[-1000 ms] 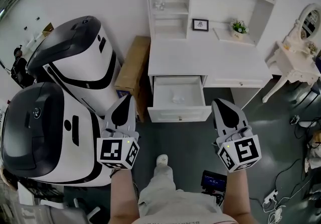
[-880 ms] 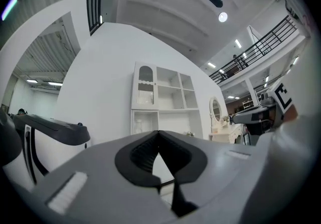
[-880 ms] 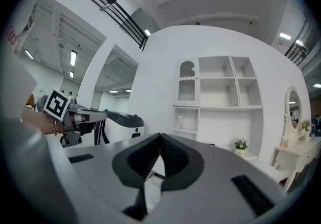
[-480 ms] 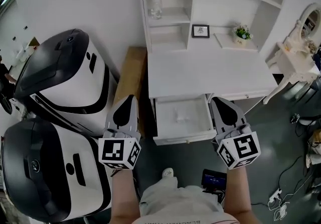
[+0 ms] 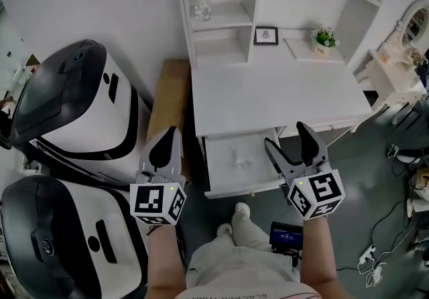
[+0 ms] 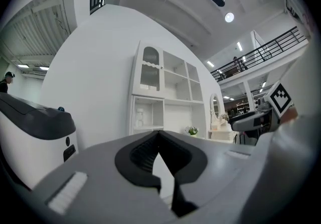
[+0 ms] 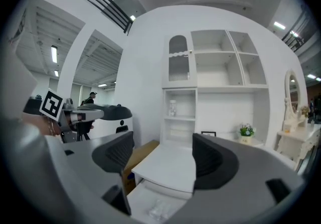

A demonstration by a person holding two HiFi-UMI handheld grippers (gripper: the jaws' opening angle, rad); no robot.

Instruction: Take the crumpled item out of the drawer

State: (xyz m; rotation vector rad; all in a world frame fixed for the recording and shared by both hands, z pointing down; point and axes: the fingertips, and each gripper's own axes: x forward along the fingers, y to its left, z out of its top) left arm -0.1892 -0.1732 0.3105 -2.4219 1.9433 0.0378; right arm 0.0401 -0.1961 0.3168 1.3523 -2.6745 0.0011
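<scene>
So far nothing is grasped: the item (image 5: pixel 239 154) lies in the open drawer (image 5: pixel 244 188) at frame centre, your right gripper (image 5: pixel 288 139) opening wide and empty just right of it, your left gripper (image 5: pixel 168 133) closed at lower left, leaving reach, grasp, lift.

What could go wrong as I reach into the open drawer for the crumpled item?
The crumpled item is pale against the white drawer, so a grasp may miss it. The right gripper, jaws opening and empty, hangs by the drawer's right wall; it could knock that wall or the desk going down.
</scene>
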